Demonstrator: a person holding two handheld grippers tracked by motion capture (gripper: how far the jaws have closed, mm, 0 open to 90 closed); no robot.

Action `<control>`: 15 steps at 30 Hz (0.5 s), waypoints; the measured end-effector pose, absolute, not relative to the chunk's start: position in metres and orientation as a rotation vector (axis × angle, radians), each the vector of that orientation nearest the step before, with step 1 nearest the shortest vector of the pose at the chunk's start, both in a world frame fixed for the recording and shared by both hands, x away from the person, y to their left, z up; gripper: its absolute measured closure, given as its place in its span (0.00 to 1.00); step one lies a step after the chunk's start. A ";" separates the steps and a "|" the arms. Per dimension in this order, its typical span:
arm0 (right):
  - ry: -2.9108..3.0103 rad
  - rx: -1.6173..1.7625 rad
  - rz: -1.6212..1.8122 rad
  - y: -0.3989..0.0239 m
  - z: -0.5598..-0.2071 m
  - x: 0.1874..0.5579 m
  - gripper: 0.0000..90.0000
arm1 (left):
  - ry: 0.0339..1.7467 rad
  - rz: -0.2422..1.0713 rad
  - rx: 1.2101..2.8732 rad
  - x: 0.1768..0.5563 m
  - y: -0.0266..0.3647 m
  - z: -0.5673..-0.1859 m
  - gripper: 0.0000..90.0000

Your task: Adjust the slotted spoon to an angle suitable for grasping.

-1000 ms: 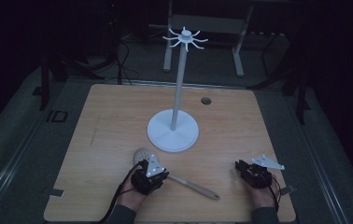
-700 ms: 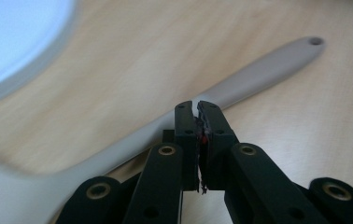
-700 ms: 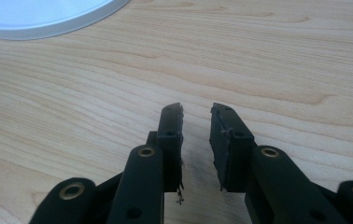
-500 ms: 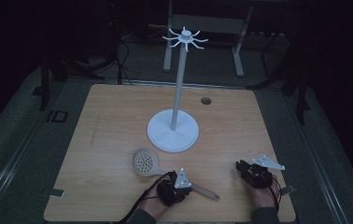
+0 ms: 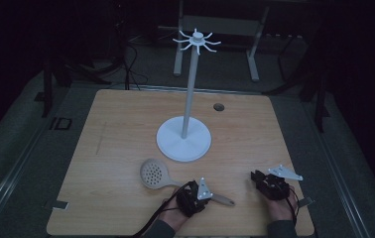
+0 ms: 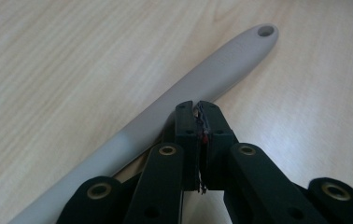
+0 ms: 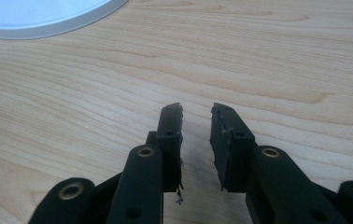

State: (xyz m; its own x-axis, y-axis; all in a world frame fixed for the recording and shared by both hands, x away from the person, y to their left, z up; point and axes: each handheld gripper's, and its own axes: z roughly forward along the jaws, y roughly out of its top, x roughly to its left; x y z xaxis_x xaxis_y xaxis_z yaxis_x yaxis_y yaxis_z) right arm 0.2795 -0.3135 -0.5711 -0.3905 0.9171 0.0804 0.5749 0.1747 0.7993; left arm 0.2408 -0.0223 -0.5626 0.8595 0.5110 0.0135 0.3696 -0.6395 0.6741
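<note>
A grey skimmer spoon (image 5: 153,173) lies on the wooden table (image 5: 116,129), perforated head to the left, handle running right. My left gripper (image 5: 195,194) rests over the middle of that handle. In the left gripper view its jaws (image 6: 198,105) are pressed together with nothing between them, and the handle (image 6: 221,65) with its hanging hole lies on the table just beyond and under the tips. My right gripper (image 5: 260,177) sits low at the front right of the table; its jaws (image 7: 197,109) stand a little apart over bare wood, holding nothing.
A white stand (image 5: 184,139) with a round base, a tall pole and hooks at the top occupies the table's middle. Its base edge (image 7: 39,16) lies ahead of the right gripper. A small dark hole (image 5: 218,106) sits near the far edge.
My left hand has slid right, from beside the spoon's head to over its handle, leaving the head uncovered. The right hand has stayed put.
</note>
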 end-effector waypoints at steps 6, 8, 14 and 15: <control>2.044 1.398 1.102 -0.312 -0.571 0.279 0.82 | 0.705 0.320 2.328 0.259 -0.031 -0.562 0.97; 2.048 1.396 1.106 -0.311 -0.571 0.279 0.82 | 0.746 0.331 2.314 0.267 -0.033 -0.562 0.97; 2.066 1.389 1.129 -0.301 -0.571 0.281 0.83 | 0.874 0.345 2.278 0.289 -0.037 -0.560 0.97; 2.071 1.384 1.128 -0.298 -0.571 0.281 0.83 | 0.888 0.342 2.268 0.290 -0.036 -0.558 0.96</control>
State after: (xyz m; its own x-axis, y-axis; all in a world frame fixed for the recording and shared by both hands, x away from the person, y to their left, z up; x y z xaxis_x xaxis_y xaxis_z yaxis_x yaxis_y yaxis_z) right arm 0.2812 -0.2979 -0.5709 -0.4266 0.8989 0.1003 0.5720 0.1822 0.7997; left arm 0.2900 -0.0362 -0.5585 0.7339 0.6793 0.0002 0.5038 -0.5444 0.6707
